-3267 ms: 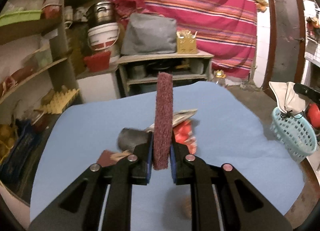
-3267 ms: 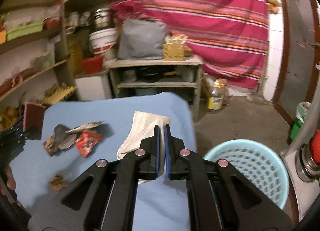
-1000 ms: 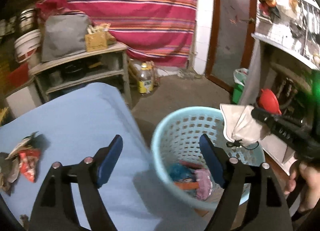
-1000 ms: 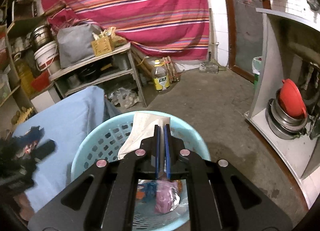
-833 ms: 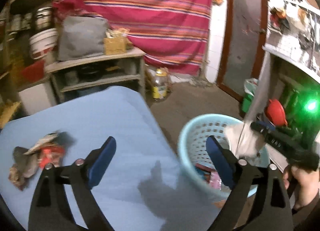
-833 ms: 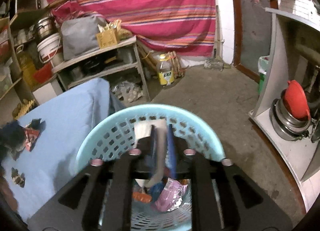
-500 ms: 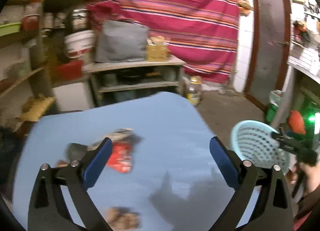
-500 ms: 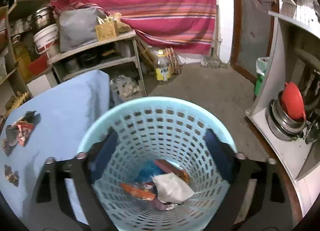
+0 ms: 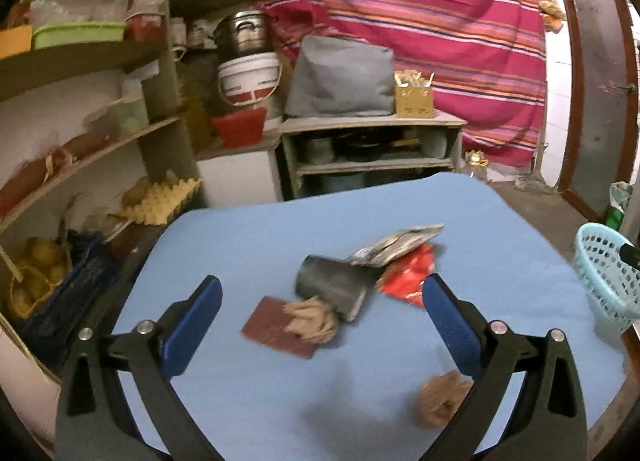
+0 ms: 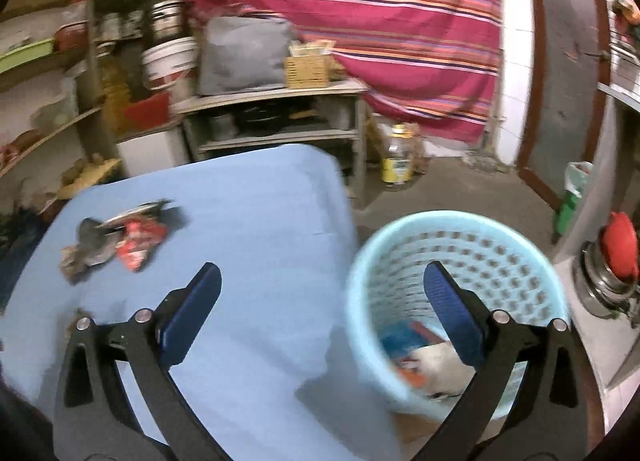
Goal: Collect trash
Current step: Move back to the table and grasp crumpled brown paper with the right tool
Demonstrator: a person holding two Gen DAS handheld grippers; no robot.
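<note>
A trash pile lies on the blue table (image 9: 256, 245): a grey crushed cup (image 9: 332, 287), a red wrapper (image 9: 408, 277), a silver wrapper (image 9: 396, 247), a maroon pad (image 9: 276, 327) and a brown fibre wad (image 9: 314, 323). Another brown wad (image 9: 442, 401) lies nearer. My left gripper (image 9: 320, 325) is open and empty above the pile. My right gripper (image 10: 320, 309) is open and empty, between the table (image 10: 248, 221) and the light blue basket (image 10: 460, 229), which holds a white cloth (image 10: 436, 361) and wrappers. The pile (image 10: 120, 241) shows far left there.
The basket also shows at the right edge in the left wrist view (image 9: 604, 277). Wooden shelves (image 9: 92, 141) stand left of the table, a grey shelf unit (image 9: 372, 149) behind it. A bottle (image 10: 396, 159) stands on the floor. Metal pots with a red lid (image 10: 618, 257) sit at right.
My left gripper let the maroon pad go over the basket and swung back over the table pile. My right gripper opened, dropped the white cloth into the basket and turned toward the table.
</note>
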